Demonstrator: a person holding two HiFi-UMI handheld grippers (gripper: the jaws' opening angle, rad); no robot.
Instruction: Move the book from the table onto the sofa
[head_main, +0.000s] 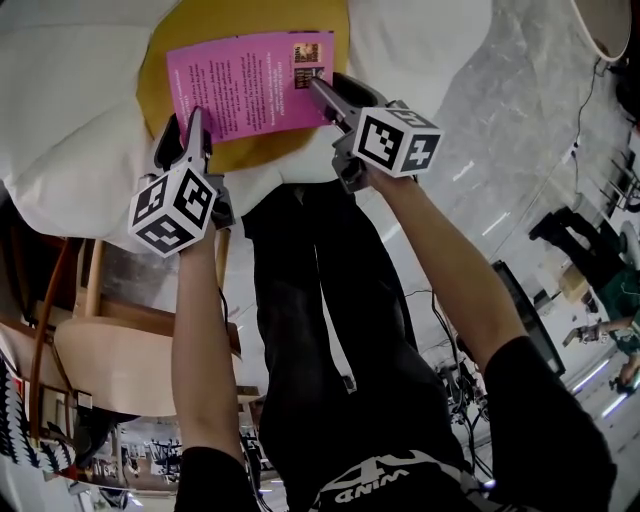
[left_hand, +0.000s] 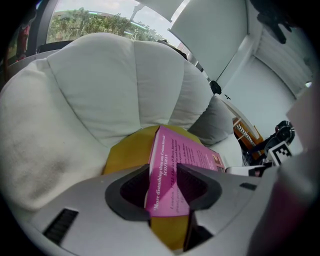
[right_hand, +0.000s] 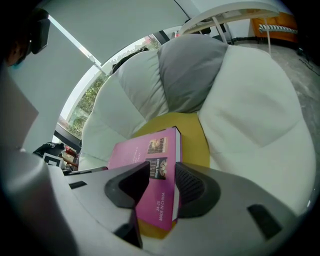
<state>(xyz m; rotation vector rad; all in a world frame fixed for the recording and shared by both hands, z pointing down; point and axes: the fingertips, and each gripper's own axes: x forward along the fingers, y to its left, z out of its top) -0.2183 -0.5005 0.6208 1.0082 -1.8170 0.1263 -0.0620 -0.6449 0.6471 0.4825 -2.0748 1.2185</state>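
Left hand-held gripper (head_main: 195, 118) clamps near left corner of pink book (head_main: 250, 85), jaws held apart only by book's thickness. Book lies flat on yellow cushion (head_main: 245, 155) in seat of white sofa (head_main: 60, 100). Right hand-held gripper (head_main: 318, 88) at book's right edge, jaws closing with that edge between them, pads against book.

There was one pink book (head_main: 250, 85), one round yellow cushion (head_main: 255, 152), one grey cushion (right_hand: 187, 75) and one white sofa (left_hand: 100, 95). Two grippers were counted, the left gripper (head_main: 195, 118) and the right gripper (head_main: 318, 88), whose jaws were closing with the book between them, each bearing one marker cube, two in all. One wooden table (head_main: 110, 365) stood by
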